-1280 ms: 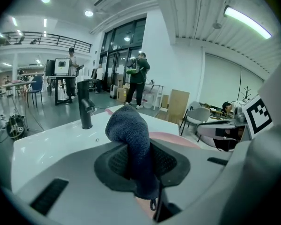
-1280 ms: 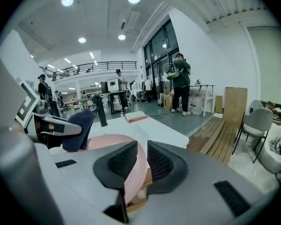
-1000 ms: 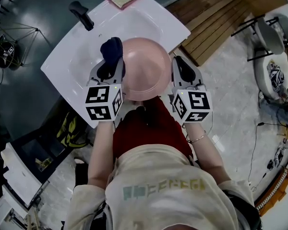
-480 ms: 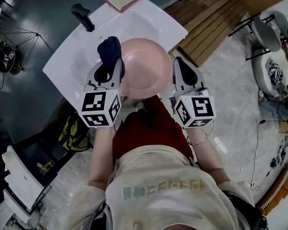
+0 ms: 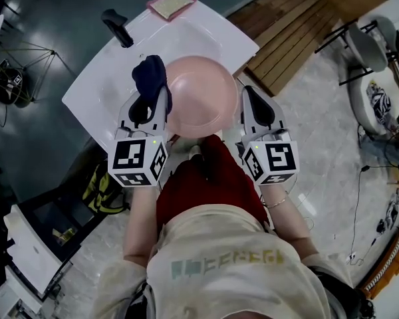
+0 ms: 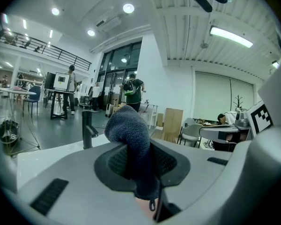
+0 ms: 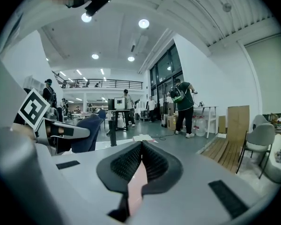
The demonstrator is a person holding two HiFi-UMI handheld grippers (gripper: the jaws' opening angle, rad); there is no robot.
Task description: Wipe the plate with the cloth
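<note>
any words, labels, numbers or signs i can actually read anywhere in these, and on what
No text reads clearly.
Shirt print: a row of coloured letters, too blurred to read.
Marker cubes: black-and-white square patterns only, no words or numbers.

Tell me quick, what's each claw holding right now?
Left claw: closed on the dark blue cloth.
Right claw: closed on the rim of the pink plate.

"What's sitting along the far edge of that white sink (image 5: 96, 95)?"
"A black tap (image 5: 117, 27), and a pink-edged pad (image 5: 171, 2) lying at the corner. Wooden boards (image 5: 289, 28) are lying on the floor beside it."
</note>
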